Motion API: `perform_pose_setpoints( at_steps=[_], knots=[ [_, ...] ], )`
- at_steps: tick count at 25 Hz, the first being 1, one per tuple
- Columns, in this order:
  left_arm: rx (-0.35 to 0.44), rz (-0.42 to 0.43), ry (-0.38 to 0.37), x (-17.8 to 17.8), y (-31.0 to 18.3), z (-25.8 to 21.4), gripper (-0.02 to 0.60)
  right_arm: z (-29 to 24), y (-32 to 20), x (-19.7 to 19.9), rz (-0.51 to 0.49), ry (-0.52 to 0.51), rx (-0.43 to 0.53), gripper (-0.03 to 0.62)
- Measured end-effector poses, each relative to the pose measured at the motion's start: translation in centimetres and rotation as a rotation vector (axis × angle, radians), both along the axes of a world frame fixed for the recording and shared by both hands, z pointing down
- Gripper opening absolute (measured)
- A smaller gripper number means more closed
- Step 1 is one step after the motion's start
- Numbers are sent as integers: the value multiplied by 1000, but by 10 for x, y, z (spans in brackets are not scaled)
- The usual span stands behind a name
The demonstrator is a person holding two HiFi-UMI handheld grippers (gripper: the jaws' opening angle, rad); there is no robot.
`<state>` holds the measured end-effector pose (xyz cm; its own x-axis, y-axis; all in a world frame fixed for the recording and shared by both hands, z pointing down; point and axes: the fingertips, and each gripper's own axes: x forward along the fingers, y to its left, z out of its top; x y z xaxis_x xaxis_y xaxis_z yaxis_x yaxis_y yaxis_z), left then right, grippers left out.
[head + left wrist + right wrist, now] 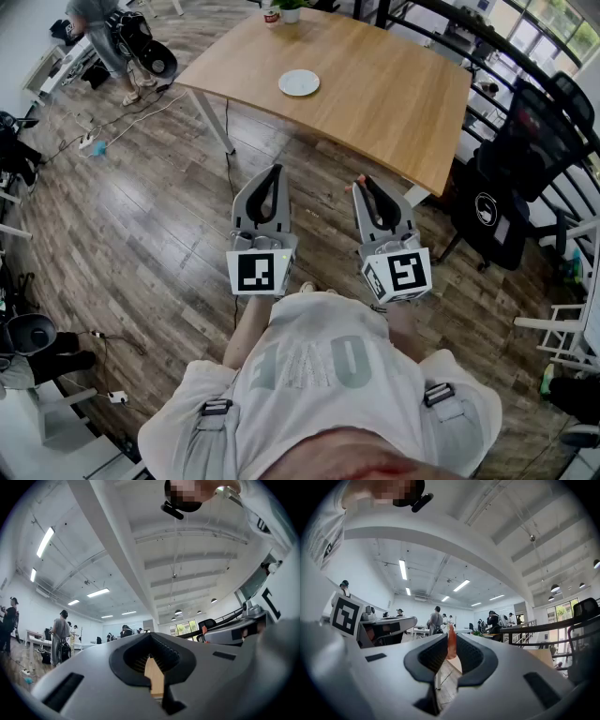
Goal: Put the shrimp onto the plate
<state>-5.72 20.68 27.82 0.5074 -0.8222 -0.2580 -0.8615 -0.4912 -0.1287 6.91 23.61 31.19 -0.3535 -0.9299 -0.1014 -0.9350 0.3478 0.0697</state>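
A small white plate [299,82] lies on the wooden table [394,94], some way ahead of both grippers. The grippers are held side by side over the wood floor, short of the table's near edge and pointing toward it. My right gripper [361,182] is shut on an orange shrimp [356,187], which stands upright between the jaw tips in the right gripper view, shrimp [451,643]. My left gripper [275,172] is shut with nothing in it; in the left gripper view its jaws [150,637] meet at the tip.
A potted plant [290,9] and a red-and-white cup [271,16] stand at the table's far edge. A black office chair [502,202] and a railing are at the right. A person [105,37] stands far left, with cables and a power strip [92,145] on the floor.
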Motion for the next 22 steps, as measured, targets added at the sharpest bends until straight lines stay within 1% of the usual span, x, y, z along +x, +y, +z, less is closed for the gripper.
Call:
perform_pose_setpoints(
  at_steps=[12, 17, 22],
  knots=[
    [-19, 3, 2, -1, -9, 4, 9, 4, -4, 1, 12, 7, -16, 63],
    [-37, 10, 23, -2, -10, 6, 9, 3, -4, -2, 6, -4, -7, 63],
    [-25, 9, 25, -4, -16, 6, 9, -1, -9, -4, -3, 7, 11, 63]
  ],
)
